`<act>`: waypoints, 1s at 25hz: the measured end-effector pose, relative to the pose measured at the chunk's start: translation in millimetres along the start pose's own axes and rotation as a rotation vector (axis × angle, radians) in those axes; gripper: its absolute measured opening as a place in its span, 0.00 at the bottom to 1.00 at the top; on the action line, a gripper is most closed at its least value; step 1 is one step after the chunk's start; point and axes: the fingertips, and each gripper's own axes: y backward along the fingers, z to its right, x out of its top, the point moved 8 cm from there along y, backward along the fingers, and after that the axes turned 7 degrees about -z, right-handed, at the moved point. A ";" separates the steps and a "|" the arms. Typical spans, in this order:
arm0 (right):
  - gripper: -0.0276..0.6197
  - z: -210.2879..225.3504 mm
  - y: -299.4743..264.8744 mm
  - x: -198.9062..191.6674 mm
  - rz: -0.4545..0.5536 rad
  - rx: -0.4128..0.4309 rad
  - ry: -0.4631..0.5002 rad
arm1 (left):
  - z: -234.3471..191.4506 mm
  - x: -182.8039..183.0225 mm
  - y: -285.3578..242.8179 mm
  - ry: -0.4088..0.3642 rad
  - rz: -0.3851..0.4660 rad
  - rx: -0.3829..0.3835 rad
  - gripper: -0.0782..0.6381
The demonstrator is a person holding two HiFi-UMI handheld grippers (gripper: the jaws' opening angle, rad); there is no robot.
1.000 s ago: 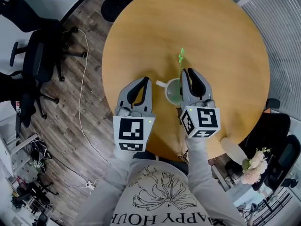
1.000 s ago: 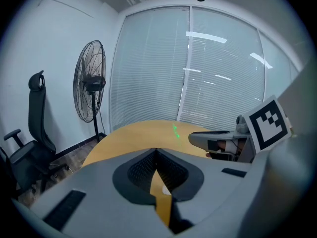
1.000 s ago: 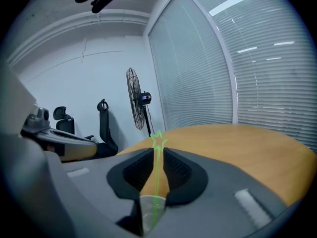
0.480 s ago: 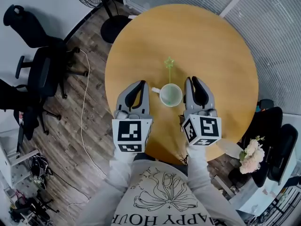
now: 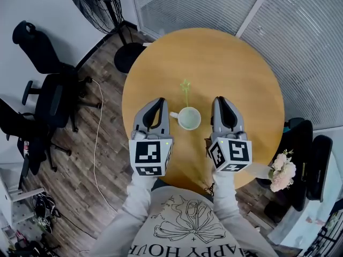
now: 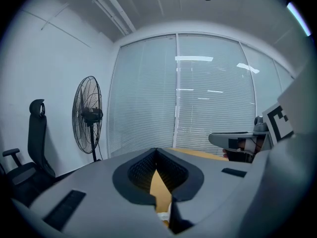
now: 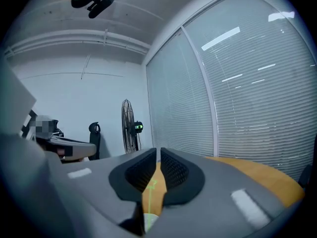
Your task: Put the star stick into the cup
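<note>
Both sleeved arms reach forward side by side from the lower frame. At centre, the left claw [image 5: 155, 103] and right claw [image 5: 222, 101] are clenched on nothing (the right shows a hairline slit). They flank the cup [image 5: 188, 118] on the worktop [image 5: 230, 58]. The star stick [image 5: 186, 90] stands in the cup.

Bright even indoor light, glare streaks on the blinds [image 6: 208, 93], fisheye bending at edges, dark vignetted corners.
</note>
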 end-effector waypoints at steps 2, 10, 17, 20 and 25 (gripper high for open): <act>0.09 -0.4 3.9 4.8 0.012 -0.003 -0.004 | 0.8 5.0 2.8 -0.002 0.014 0.000 0.12; 0.07 -3.2 13.5 16.3 0.035 -0.002 0.013 | 5.9 21.8 14.0 -0.017 0.060 -0.007 0.12; 0.07 -8.1 18.5 21.2 0.043 0.012 0.026 | 5.9 26.4 19.6 -0.018 0.075 -0.004 0.12; 0.07 -8.1 19.7 22.2 0.047 0.009 0.025 | 6.8 25.8 20.9 -0.017 0.076 -0.003 0.12; 0.07 -10.6 21.9 24.6 0.051 0.009 0.025 | 6.9 27.2 24.8 -0.020 0.079 -0.006 0.12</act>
